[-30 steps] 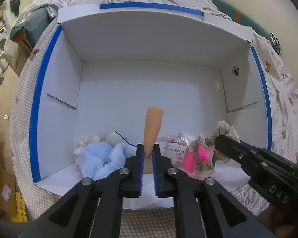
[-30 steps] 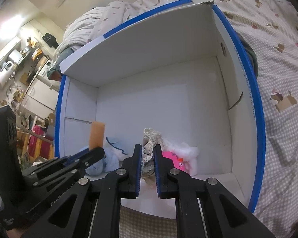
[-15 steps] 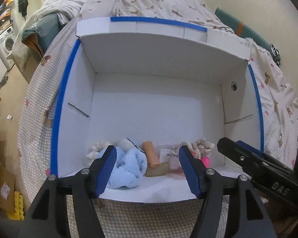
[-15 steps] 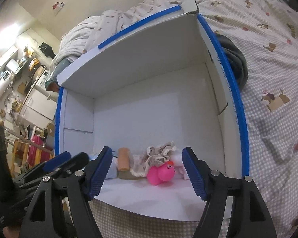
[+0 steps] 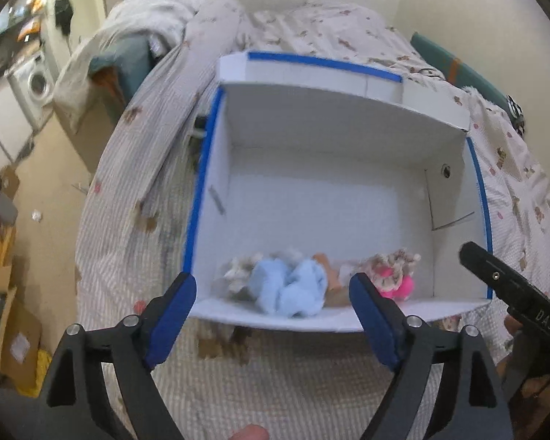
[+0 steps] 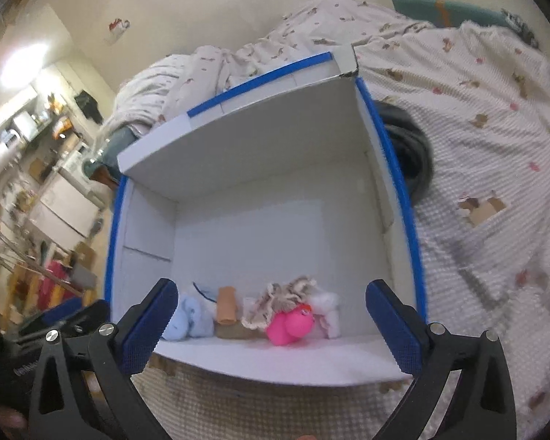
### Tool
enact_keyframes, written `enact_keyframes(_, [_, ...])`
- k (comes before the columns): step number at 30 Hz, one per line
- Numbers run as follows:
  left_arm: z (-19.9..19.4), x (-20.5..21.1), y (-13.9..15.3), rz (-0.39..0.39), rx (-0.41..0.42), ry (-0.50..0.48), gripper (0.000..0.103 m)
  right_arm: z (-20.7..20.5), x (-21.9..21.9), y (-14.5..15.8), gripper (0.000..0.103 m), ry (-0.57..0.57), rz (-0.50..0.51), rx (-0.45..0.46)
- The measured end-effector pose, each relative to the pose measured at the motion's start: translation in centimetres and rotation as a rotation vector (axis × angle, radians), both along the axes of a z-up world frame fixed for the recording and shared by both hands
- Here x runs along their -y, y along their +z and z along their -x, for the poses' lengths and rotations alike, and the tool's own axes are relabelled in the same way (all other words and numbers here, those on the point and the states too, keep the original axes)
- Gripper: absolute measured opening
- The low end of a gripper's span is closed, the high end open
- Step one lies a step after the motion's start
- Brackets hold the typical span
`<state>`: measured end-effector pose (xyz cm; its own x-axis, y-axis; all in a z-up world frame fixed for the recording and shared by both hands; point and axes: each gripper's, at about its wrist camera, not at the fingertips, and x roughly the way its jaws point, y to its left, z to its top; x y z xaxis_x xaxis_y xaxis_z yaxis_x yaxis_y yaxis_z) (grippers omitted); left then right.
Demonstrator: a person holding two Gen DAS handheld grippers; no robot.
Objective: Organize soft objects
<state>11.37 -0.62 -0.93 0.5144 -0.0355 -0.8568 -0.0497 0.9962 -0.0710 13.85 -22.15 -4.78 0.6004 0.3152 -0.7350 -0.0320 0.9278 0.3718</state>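
Observation:
A white cardboard box with blue-taped edges (image 5: 352, 198) (image 6: 275, 227) lies on the bed. Along its near wall sit a light blue fluffy toy (image 5: 289, 286) (image 6: 187, 321), a tan soft piece (image 5: 328, 275) (image 6: 226, 308), a beige frilly scrunchie (image 5: 392, 262) (image 6: 286, 295), a pink plush toy (image 5: 399, 288) (image 6: 289, 326) and a white fluffy item (image 6: 328, 306). My left gripper (image 5: 275, 315) is open and empty, above the box's near edge. My right gripper (image 6: 271, 326) is open and empty too; its body shows in the left wrist view (image 5: 513, 293).
The box rests on a checked bedspread (image 6: 495, 220) with a rumpled duvet (image 5: 275, 33) behind it. A black object (image 6: 410, 154) lies right of the box. The floor, cardboard boxes (image 5: 14, 337) and a washing machine (image 5: 36, 80) are to the left.
Both grippers opened and let go: the tan piece and the frilly scrunchie now lie in the box. Both grippers pulled back and up away from the box.

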Motion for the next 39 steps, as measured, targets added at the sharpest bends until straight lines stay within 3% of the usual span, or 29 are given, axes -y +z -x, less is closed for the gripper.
enact_keyframes(3, [1.5, -2.0, 1.5, 0.073, 0.042, 0.029, 0.084, 1.4, -0.3, 2.5, 0.103, 0.003, 0.045, 0.049])
enact_keyframes(5, [2.7, -2.7, 3.3, 0.047, 0.121, 0.033, 0.086, 2.4, -0.6, 4.4, 0.103, 0.013, 0.067, 0.098])
enact_keyframes(8, [4.7, -3.2, 5.0, 0.015, 0.227, 0.018, 0.097, 3.8, -0.7, 6.0, 0.103, 0.016, 0.063, 0.143])
enact_keyframes(12, [7.4, -3.8, 5.5, 0.033, 0.339, -0.034, 0.102, 6.3, -1.4, 6.6, 0.103, 0.015, 0.078, 0.198])
enact_keyframes(14, [8.6, -3.5, 5.3, -0.014, 0.390, -0.039, 0.102, 7.6, -2.2, 6.4, 0.103, 0.022, 0.099, 0.232])
enact_keyframes(16, [8.9, -3.1, 4.6, -0.053, 0.393, -0.038, 0.102, 8.6, -3.0, 6.1, 0.103, 0.042, 0.118, 0.270])
enact_keyframes(21, [9.0, -3.6, 2.6, -0.009, 0.369, 0.005, 0.102, 9.5, -4.4, 4.6, 0.103, 0.067, 0.183, 0.327])
enact_keyframes(23, [8.9, -3.4, 1.6, -0.051, 0.374, 0.007, 0.102, 9.4, -4.7, 4.1, 0.103, 0.075, 0.180, 0.327])
enact_keyframes(25, [8.4, -3.2, 0.6, -0.048, 0.327, 0.011, 0.102, 9.3, -5.0, 3.8, 0.103, 0.078, 0.210, 0.340])
enact_keyframes(27, [8.3, -3.1, 0.2, -0.016, 0.322, -0.011, 0.102, 8.7, -4.9, 3.3, 0.103, 0.068, 0.204, 0.329])
enact_keyframes(30, [8.2, -2.5, -0.1, -0.028, 0.318, -0.026, 0.102, 7.7, -4.3, 2.5, 0.103, 0.044, 0.158, 0.284])
enact_keyframes(39, [7.7, -3.1, -0.8, -0.007, 0.285, -0.008, 0.102, 7.5, -4.4, 1.7, 0.103, 0.037, 0.187, 0.258])
